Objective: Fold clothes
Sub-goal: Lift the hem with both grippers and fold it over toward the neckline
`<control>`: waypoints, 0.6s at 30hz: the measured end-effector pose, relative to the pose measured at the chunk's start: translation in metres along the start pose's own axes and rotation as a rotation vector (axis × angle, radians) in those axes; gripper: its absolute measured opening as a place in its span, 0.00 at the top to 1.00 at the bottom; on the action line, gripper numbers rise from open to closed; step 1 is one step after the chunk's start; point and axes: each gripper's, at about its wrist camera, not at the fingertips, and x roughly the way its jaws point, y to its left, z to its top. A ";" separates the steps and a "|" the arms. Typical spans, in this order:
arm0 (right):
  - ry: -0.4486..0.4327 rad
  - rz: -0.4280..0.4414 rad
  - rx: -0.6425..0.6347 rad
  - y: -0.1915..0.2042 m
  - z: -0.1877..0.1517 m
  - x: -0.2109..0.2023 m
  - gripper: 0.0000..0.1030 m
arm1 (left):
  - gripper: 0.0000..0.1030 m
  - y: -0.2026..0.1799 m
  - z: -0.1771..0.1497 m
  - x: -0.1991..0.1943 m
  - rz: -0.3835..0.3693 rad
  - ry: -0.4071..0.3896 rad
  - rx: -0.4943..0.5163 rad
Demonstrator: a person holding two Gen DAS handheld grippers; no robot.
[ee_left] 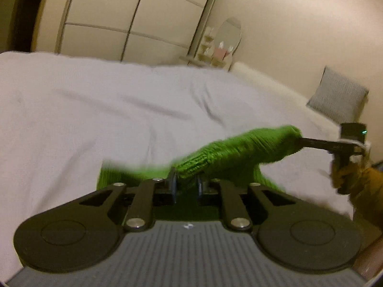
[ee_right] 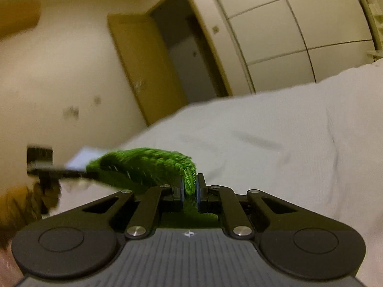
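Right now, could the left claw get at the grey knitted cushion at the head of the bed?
Probably not: the left claw is shut on the green knitted garment, and the grey knitted cushion lies far across the white bedspread.

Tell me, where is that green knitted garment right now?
The green knitted garment hangs stretched between the left gripper and the right gripper, both clamped on it, just above the white bedspread.

— What's around me?
— A bed under a pale wrinkled sheet, a grey pillow against the cream wall.
— And beyond?
— White panelled wardrobe, open wooden door, oval mirror.
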 end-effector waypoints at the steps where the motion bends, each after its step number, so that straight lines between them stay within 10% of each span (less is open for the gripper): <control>1: 0.013 -0.021 -0.015 0.010 -0.019 -0.017 0.83 | 0.84 -0.014 -0.020 -0.015 0.036 0.015 0.007; 3: 0.039 -0.063 -0.044 0.029 -0.057 -0.052 0.65 | 0.84 -0.041 -0.056 -0.038 0.128 0.044 -0.011; 10: 0.119 -0.178 0.063 0.072 -0.156 -0.126 0.61 | 0.83 -0.105 -0.129 -0.084 0.363 0.089 -0.210; 18: 0.022 -0.168 -0.090 0.136 -0.106 -0.136 0.44 | 0.74 -0.157 -0.101 -0.074 0.363 0.106 -0.079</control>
